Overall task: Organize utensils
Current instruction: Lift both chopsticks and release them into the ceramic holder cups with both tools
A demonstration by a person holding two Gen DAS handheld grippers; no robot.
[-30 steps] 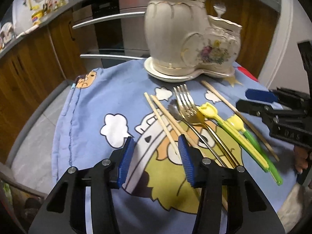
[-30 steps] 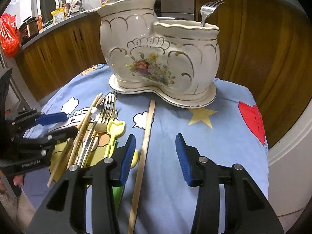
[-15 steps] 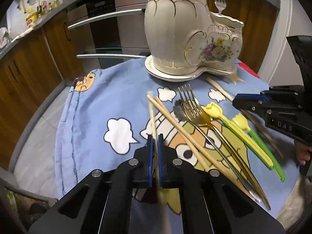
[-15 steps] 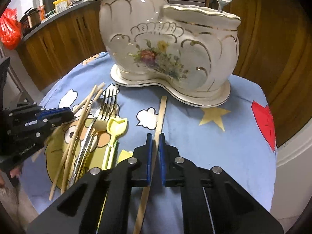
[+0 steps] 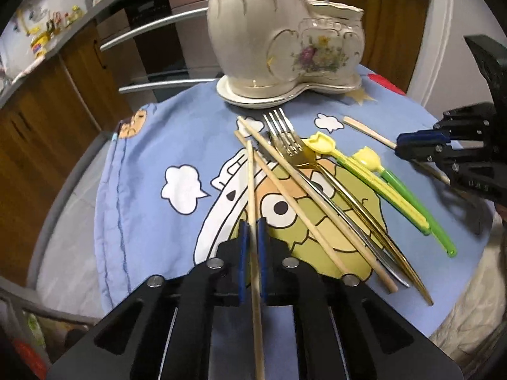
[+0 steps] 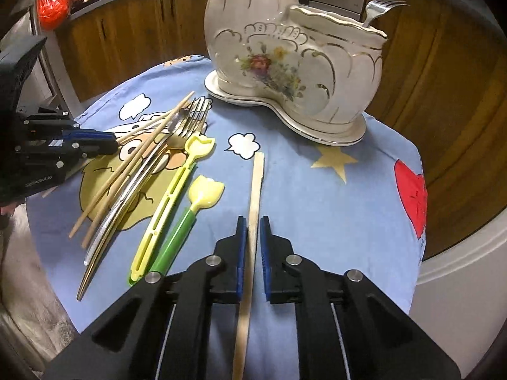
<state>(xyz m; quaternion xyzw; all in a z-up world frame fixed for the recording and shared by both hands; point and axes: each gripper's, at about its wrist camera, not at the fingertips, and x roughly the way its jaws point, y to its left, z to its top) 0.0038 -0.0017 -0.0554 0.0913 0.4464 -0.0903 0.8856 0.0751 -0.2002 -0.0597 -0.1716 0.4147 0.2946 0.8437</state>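
Left tool grasping chopstick, right tool likewise on flat stick, both lower ends cut off

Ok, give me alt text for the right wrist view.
The right gripper grips a wooden chopstick over a blue cartoon cloth. To its left lie forks, chopsticks and yellow-green plastic tools; behind stands a floral ceramic holder holding a fork.
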